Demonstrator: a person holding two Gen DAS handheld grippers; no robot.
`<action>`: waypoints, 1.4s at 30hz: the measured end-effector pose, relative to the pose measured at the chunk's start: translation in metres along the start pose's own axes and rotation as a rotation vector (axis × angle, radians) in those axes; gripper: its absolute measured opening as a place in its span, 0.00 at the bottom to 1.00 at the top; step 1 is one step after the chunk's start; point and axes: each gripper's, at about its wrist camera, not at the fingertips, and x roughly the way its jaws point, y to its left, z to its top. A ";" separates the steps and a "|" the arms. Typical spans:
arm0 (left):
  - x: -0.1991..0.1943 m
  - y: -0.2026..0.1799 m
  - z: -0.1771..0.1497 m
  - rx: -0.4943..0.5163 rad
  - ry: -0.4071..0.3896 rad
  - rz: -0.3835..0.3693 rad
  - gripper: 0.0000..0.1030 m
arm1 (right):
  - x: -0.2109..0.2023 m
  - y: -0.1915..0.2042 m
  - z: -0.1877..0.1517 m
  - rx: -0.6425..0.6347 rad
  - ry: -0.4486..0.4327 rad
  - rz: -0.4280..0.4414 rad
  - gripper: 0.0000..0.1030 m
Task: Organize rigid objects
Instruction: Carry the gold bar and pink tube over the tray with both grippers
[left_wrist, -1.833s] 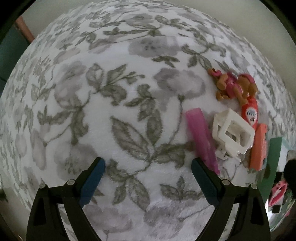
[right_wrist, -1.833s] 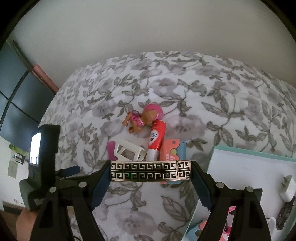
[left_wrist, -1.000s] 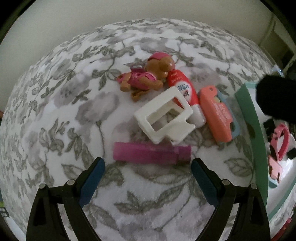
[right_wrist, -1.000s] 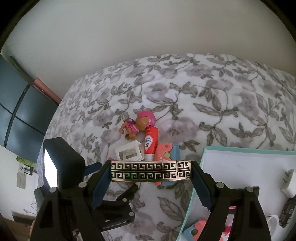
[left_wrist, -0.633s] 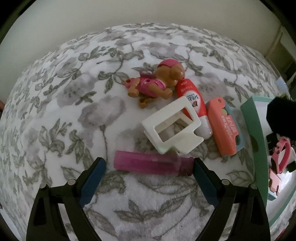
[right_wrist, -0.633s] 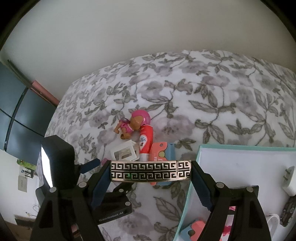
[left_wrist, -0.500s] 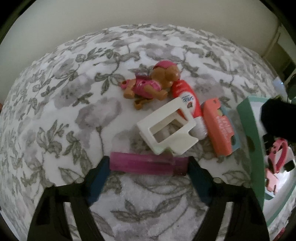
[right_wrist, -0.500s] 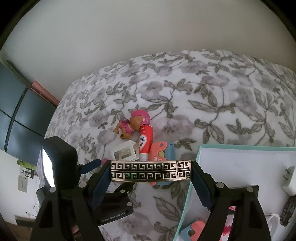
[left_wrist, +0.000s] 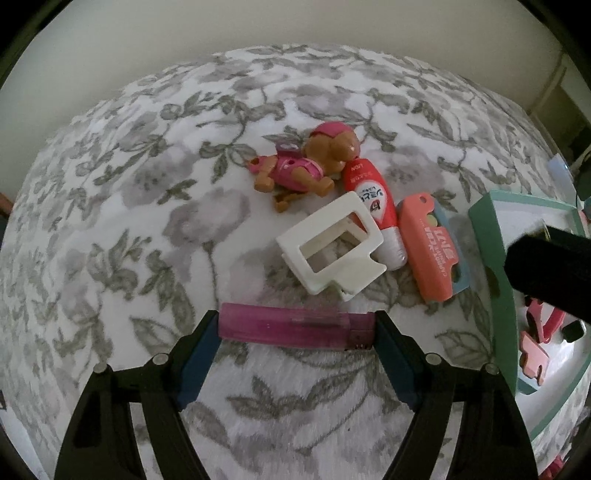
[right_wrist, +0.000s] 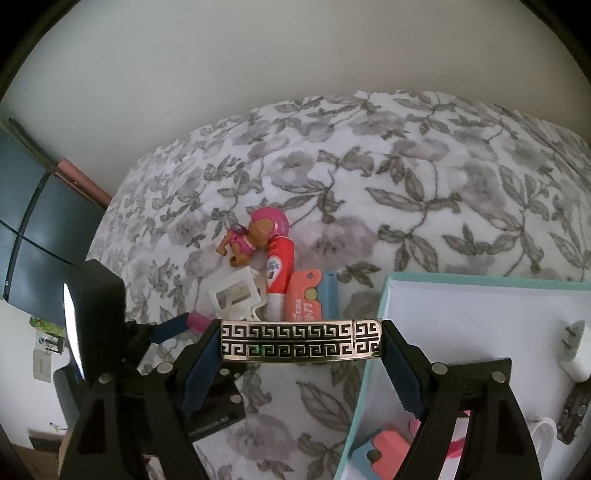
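Pink and see-through, the lighter (left_wrist: 295, 326) lies crosswise in the lower middle of the left wrist view, clamped end to end by the left gripper (left_wrist: 295, 328) just above the floral blanket (left_wrist: 110, 221). Above it, toward the centre right, sit the white clip (left_wrist: 328, 247), red tube (left_wrist: 373, 195), toy dog (left_wrist: 306, 166) and orange case (left_wrist: 428, 247). In the right wrist view the right gripper (right_wrist: 301, 341) holds a patterned metal bar (right_wrist: 301, 341) at lower centre, beside the teal box (right_wrist: 373, 332) at lower right.
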 end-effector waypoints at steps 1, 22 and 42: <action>-0.004 0.000 -0.001 -0.006 -0.001 0.000 0.80 | -0.003 -0.001 -0.001 0.000 -0.001 -0.004 0.81; -0.117 -0.039 -0.024 -0.076 -0.219 -0.089 0.80 | -0.119 -0.054 -0.056 0.102 -0.132 -0.177 0.81; -0.097 -0.151 -0.068 0.150 -0.075 -0.115 0.80 | -0.133 -0.150 -0.107 0.285 -0.066 -0.351 0.81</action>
